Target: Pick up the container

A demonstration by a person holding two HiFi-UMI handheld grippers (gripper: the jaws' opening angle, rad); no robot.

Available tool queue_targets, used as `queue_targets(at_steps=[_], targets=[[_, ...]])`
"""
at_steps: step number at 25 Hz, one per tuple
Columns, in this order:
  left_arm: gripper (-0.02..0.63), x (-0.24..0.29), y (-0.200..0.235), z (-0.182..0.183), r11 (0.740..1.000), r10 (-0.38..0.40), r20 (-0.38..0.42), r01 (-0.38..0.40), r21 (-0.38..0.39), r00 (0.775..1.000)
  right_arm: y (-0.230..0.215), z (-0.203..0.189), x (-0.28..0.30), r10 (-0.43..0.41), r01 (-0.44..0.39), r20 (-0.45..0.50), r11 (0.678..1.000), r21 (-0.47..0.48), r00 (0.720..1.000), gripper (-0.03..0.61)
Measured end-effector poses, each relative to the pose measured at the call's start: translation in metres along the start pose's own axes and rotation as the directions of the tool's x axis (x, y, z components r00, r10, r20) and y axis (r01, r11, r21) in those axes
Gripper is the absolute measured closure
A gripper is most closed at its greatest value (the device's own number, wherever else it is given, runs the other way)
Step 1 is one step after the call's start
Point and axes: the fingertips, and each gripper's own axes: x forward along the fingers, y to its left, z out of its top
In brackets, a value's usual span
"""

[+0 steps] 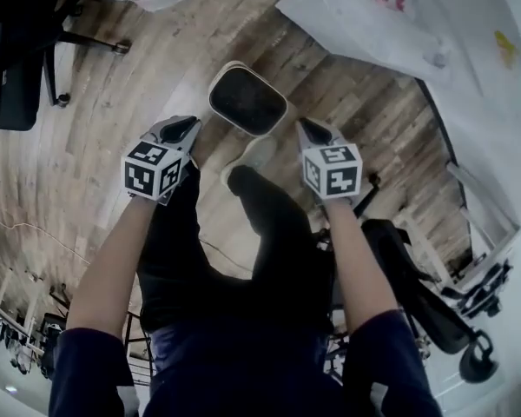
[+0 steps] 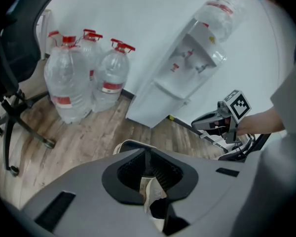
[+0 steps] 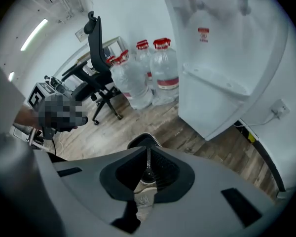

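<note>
The container (image 1: 247, 100) is a rounded bin with a cream rim and a dark inside, standing on the wooden floor just ahead of the person's shoes. My left gripper (image 1: 184, 127) hovers at its left side and my right gripper (image 1: 311, 130) at its right, both above the rim and apart from it. In the left gripper view the jaws (image 2: 147, 158) meet in a thin line with nothing between them, and the bin's rim (image 2: 128, 144) shows just beyond. The right gripper (image 3: 148, 164) is shut and empty, with the bin (image 3: 144, 141) ahead of it.
A white water dispenser (image 2: 187, 68) stands against the wall with several large water bottles (image 2: 81, 78) beside it. A black office chair (image 1: 17, 68) stands to the left, another (image 1: 425, 294) at the lower right. The person's legs and shoes (image 1: 252, 159) are close behind the bin.
</note>
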Motion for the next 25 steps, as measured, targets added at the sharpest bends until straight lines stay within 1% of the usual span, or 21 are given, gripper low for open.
queue_targets(at_steps=[4,5,7,9,12,16,19,23,24,25], targets=[[0.508,0.064,0.041,-0.046,0.997,0.047,-0.055,-0.05,-0.06,0.997,-0.025,-0.035,0.076,-0.021,0.021,-0.072,1.0,0.003,0.997,0.558],[0.496,0.08,0.049,-0.056,0.996,0.053,-0.069,-0.059,-0.074,0.996,-0.031,-0.044,0.092,-0.025,0.025,-0.091,1.0,-0.003,0.996,0.542],[0.471,0.109,0.066,-0.075,0.993,0.06,-0.099,-0.069,-0.097,0.993,-0.041,-0.061,0.123,-0.035,0.033,-0.132,0.999,-0.019,0.991,0.477],[0.46,0.134,0.082,-0.093,0.991,0.063,-0.138,-0.078,-0.11,0.988,-0.053,-0.077,0.151,-0.05,0.045,-0.166,0.998,-0.035,0.985,0.462],[0.439,0.168,0.101,-0.116,0.988,0.061,-0.186,-0.086,-0.129,0.981,-0.074,-0.099,0.188,-0.078,0.07,-0.204,0.997,-0.043,0.976,0.421],[0.41,0.203,0.114,-0.132,0.98,0.043,-0.191,-0.079,-0.184,0.981,-0.092,-0.125,0.232,-0.082,0.074,-0.257,0.997,-0.037,0.963,0.388],[0.4,0.224,0.12,-0.139,0.976,0.041,-0.199,-0.081,-0.201,0.979,-0.097,-0.139,0.254,-0.067,0.058,-0.282,0.998,-0.039,0.957,0.387],[0.402,0.244,0.128,-0.148,0.974,0.041,-0.238,-0.092,-0.208,0.97,-0.096,-0.151,0.275,-0.069,0.054,-0.308,0.997,-0.055,0.949,0.39],[0.41,0.248,0.128,-0.149,0.971,0.036,-0.245,-0.092,-0.22,0.969,-0.096,-0.154,0.278,-0.076,0.061,-0.318,0.996,-0.058,0.945,0.405],[0.419,0.251,0.127,-0.149,0.969,0.03,-0.249,-0.089,-0.23,0.968,-0.097,-0.156,0.281,-0.086,0.07,-0.326,0.996,-0.06,0.942,0.444]])
